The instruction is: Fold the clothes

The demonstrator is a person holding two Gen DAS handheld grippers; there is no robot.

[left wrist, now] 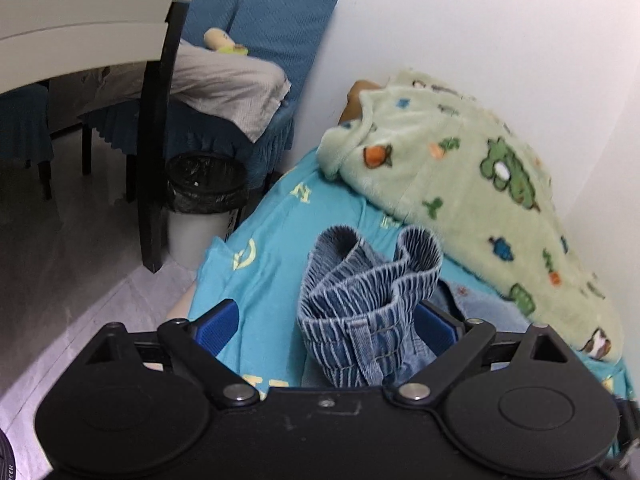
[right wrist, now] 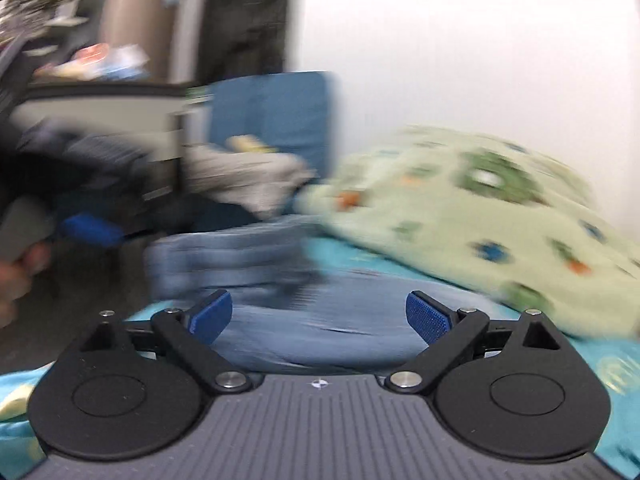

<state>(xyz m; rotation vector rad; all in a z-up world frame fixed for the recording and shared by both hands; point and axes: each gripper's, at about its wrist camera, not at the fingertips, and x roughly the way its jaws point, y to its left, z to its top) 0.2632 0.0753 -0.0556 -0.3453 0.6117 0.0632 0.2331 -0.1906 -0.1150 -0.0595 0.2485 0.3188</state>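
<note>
A blue denim garment with a gathered elastic waistband (left wrist: 360, 300) lies bunched on a turquoise sheet (left wrist: 272, 248). My left gripper (left wrist: 326, 326) is open, its blue pads (left wrist: 218, 326) wide apart, with the waistband rising between them against the right pad. In the blurred right wrist view, my right gripper (right wrist: 320, 316) is open and empty just above the denim (right wrist: 256, 256). The left gripper's blue pad (right wrist: 90, 230) shows at the left there.
A green fleece blanket with cartoon prints (left wrist: 472, 184) lies along the white wall at the right. A bin with a black liner (left wrist: 204, 196), a dark table leg (left wrist: 154, 140) and blue-covered chairs (left wrist: 264, 40) with beige clothing stand to the left on the floor.
</note>
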